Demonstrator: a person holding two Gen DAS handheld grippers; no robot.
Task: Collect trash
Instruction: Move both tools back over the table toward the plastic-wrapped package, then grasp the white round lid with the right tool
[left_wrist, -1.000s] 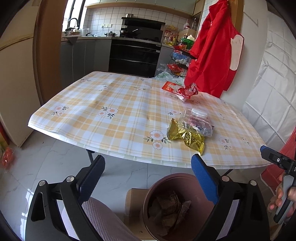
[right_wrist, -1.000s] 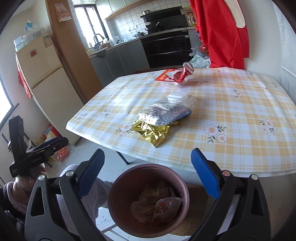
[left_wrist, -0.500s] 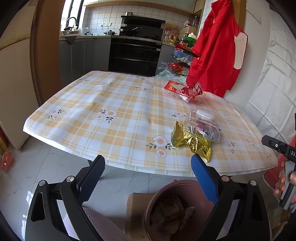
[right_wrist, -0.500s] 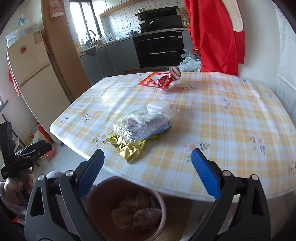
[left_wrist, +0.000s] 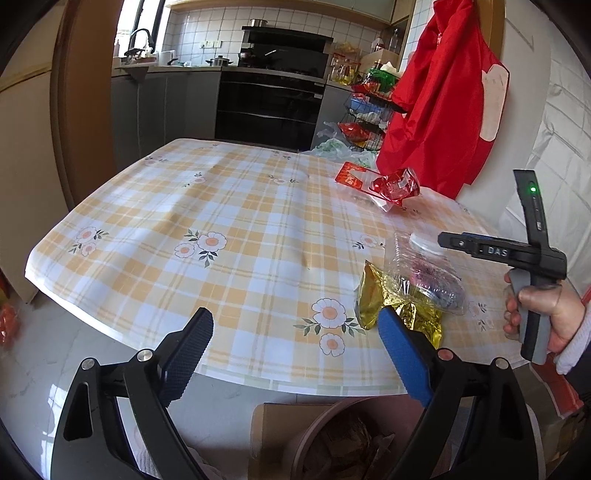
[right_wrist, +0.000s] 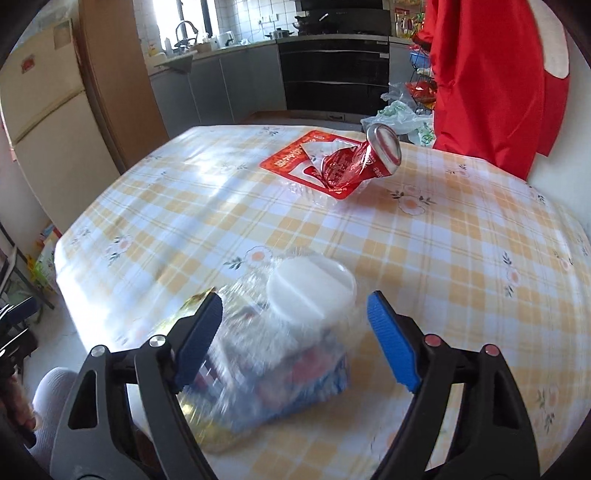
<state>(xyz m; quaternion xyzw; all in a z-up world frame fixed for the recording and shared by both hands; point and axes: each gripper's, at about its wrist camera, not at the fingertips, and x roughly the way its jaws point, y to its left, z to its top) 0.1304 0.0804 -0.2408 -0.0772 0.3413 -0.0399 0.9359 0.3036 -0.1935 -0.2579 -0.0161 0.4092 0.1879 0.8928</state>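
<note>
the right tool (right_wrist: 294, 325) has swung in from the trash bin (left_wrist: 347, 439), jaws closing astride the crushed clear bottle (right_wrist: 291, 325) on the surface (right_wrist: 461, 240), not yet pinching; gold wrapper (left_wrist: 388, 306) beneath, left tool (left_wrist: 295, 354) apart, empty.

Daylight pours through the kitchen window (right_wrist: 192, 14) onto white wall tiles (left_wrist: 207, 26), grey cabinets (left_wrist: 166, 107) and a black oven (left_wrist: 269, 107); a cream fridge (right_wrist: 44, 122) stands left on pale marble floor (left_wrist: 44, 354).
</note>
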